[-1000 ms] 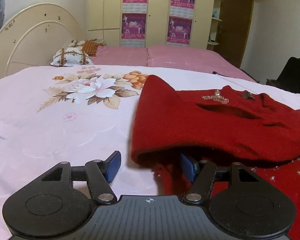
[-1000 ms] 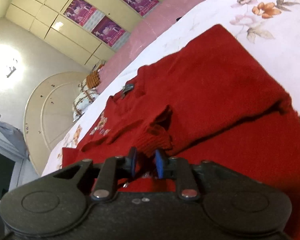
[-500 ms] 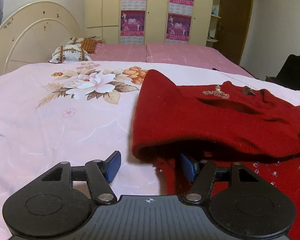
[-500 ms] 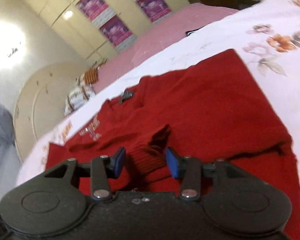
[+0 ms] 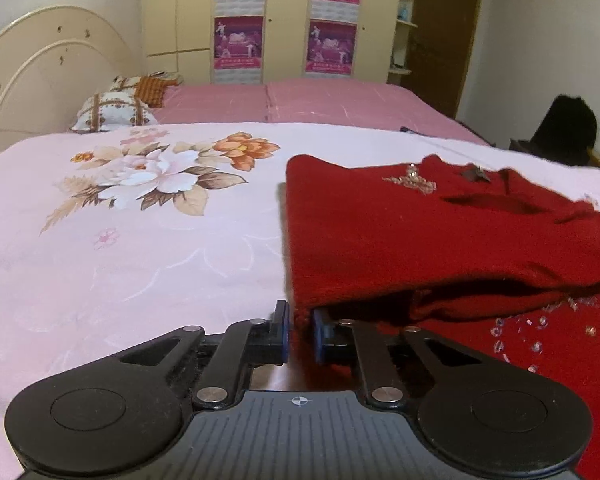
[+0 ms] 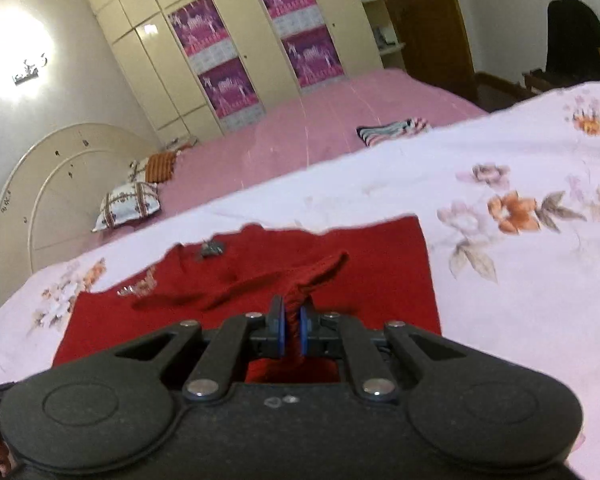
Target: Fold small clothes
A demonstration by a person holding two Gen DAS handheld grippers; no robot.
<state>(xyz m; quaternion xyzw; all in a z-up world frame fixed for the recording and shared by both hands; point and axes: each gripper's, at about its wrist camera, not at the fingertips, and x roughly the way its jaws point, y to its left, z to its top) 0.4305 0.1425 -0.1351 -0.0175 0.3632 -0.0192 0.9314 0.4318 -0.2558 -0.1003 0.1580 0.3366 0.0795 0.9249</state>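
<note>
A small red knit sweater (image 5: 440, 232) with beaded trim lies on the floral pink bedspread (image 5: 120, 248), its sleeves folded over the body. My left gripper (image 5: 300, 330) is shut on the sweater's near left edge, red knit pinched between the blue pads. In the right wrist view the sweater (image 6: 380, 280) lies ahead, and my right gripper (image 6: 292, 326) is shut on a bunched ribbed sleeve cuff (image 6: 320, 272), held slightly above the garment.
A plain pink bed (image 5: 300, 100) with patterned pillows (image 5: 116, 114) and a cream headboard (image 5: 40, 80) lies beyond. Cream wardrobes with purple posters (image 5: 240, 40) line the far wall. A striped cloth (image 6: 392, 128) lies on the pink bed. A dark chair (image 5: 568, 132) stands at right.
Both grippers went from open to shut: the left closed on the sweater's edge, the right on the sleeve cuff. The right gripper has risen and now looks across the bed.
</note>
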